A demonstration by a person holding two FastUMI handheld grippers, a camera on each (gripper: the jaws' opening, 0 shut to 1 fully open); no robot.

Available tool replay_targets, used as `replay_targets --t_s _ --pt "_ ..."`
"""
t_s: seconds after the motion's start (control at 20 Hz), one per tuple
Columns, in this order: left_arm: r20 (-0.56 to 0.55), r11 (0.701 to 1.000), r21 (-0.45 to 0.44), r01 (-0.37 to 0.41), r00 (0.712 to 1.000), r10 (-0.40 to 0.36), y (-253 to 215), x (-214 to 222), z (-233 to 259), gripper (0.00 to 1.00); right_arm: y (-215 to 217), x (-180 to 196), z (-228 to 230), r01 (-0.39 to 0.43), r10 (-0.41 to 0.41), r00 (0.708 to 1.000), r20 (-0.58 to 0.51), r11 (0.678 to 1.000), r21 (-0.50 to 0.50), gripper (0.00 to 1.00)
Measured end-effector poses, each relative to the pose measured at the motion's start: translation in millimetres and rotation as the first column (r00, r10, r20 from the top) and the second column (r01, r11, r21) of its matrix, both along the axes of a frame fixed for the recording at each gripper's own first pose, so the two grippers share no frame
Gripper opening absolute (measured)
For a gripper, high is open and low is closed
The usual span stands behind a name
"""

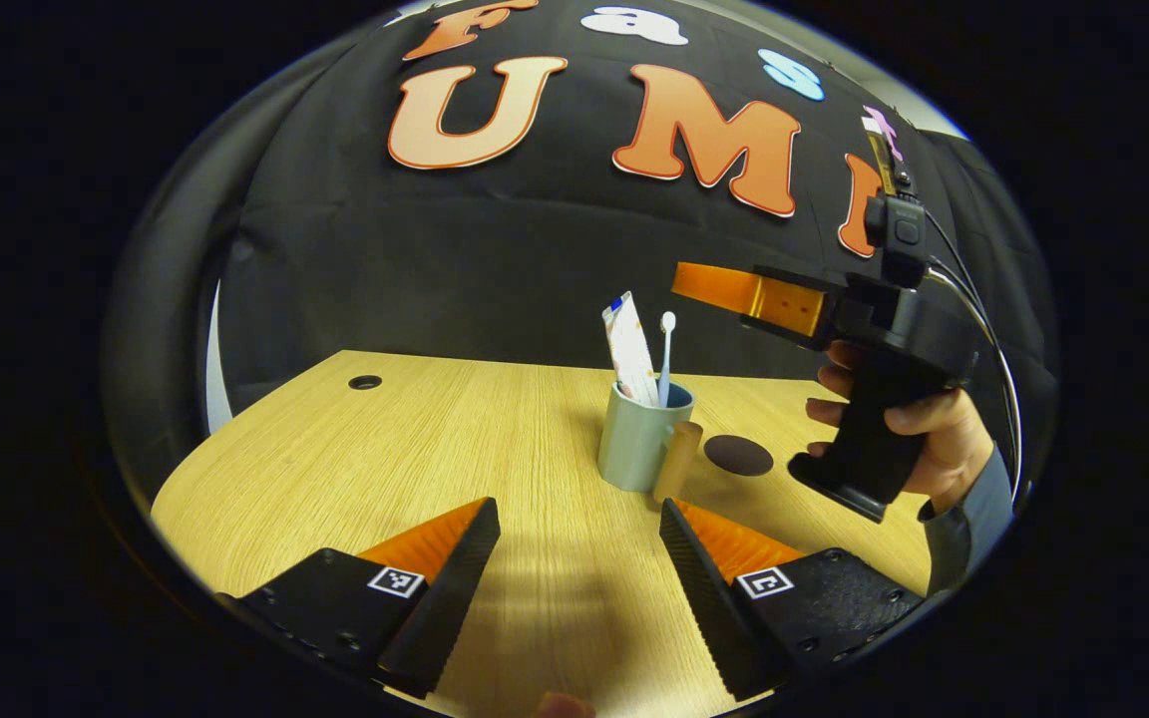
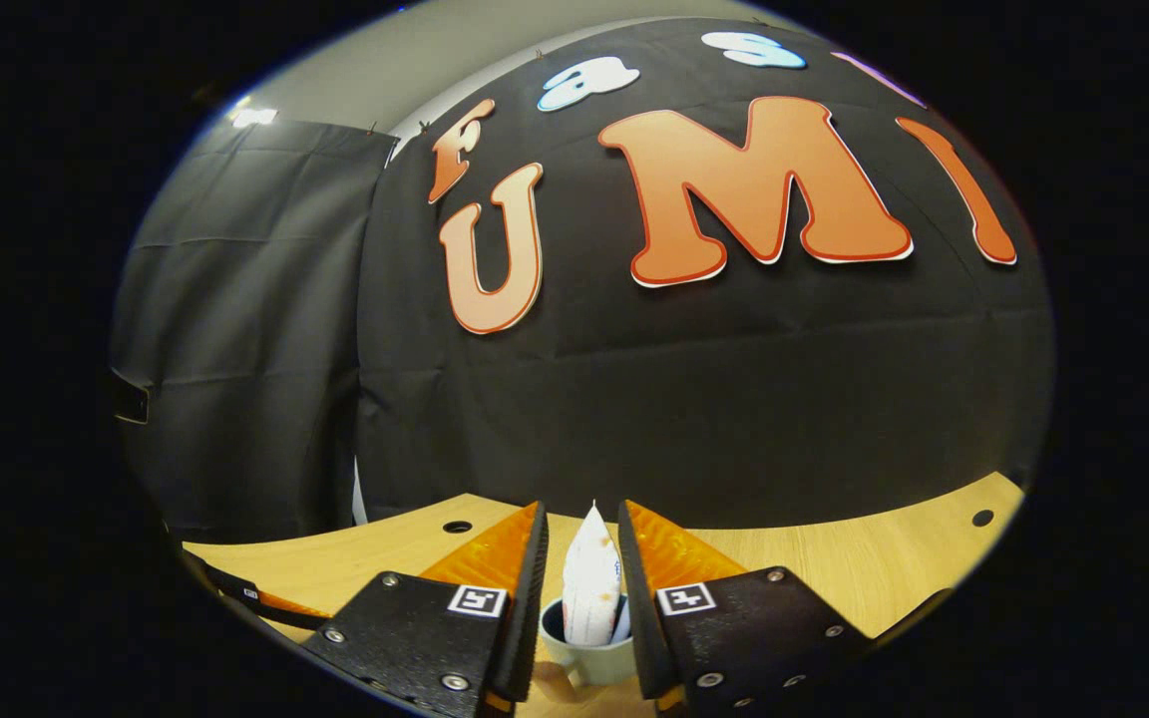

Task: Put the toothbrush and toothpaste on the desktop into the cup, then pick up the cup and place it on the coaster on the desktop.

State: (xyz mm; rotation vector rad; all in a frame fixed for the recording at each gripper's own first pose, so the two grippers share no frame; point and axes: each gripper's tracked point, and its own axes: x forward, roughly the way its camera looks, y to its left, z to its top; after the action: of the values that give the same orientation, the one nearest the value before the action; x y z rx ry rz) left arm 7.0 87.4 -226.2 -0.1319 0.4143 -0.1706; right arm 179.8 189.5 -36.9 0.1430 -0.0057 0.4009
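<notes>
In the left gripper view, the left gripper (image 1: 579, 524) hangs low over the bench (image 1: 355, 469) with its fingers spread wide and nothing between them, well short of the cup (image 1: 639, 439). The cup stands upright near the middle of the bench with the toothpaste (image 1: 629, 349) and the toothbrush (image 1: 666, 354) both leaning inside it, head ends up. Its handle (image 1: 677, 461) faces toward the camera, and the dark round coaster (image 1: 738, 455) lies just beside it on the far right. Above and to the right of the cup, a hand (image 1: 919, 424) holds the right gripper (image 1: 714, 289), whose fingers reach toward the tops of the two items; from this side their spacing cannot be told. In the right gripper view, the right gripper (image 2: 582, 543) sits directly over the cup (image 2: 584, 648), its fingers parted with the tip of the toothpaste (image 2: 591, 573) standing in the gap, a sliver of space visible on each side, so it seems released rather than pinched. The likely trouble lies here: if this gripper lifts off at a slant, a finger could drag the tall tube and tip the cup or flick the toothbrush out. The later lift carries its own risk, since the top-heavy contents may swing and the cup could land partly off the small coaster.
</notes>
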Motion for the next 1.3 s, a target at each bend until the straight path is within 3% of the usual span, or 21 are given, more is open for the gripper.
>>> replay_targets --t_s 0.2,0.4,0.8,1.3 --pt "-0.002 0.999 0.036 0.005 1.0 -0.005 -10.7 1.8 9.2 0.97 -22.9 -27.6 9.5 0.007 -0.007 1.0 0.008 0.999 -0.052 0.62" --pt "-0.002 0.998 0.065 0.011 1.0 -0.011 -23.6 7.9 21.1 0.97 -44.6 -56.5 26.4 0.011 -0.008 0.999 0.034 0.997 -0.077 0.74" --pt "-0.028 0.992 0.115 0.048 0.999 -0.045 -54.3 49.6 27.3 0.97 -83.8 -105.7 52.8 0.028 -0.02 0.997 0.081 0.994 -0.101 0.82" --pt "-0.238 0.991 0.112 0.072 0.97 -0.043 -92.8 80.3 -12.1 0.97 -122.0 -149.8 46.4 0.033 -0.026 0.998 0.061 0.991 -0.127 0.84"
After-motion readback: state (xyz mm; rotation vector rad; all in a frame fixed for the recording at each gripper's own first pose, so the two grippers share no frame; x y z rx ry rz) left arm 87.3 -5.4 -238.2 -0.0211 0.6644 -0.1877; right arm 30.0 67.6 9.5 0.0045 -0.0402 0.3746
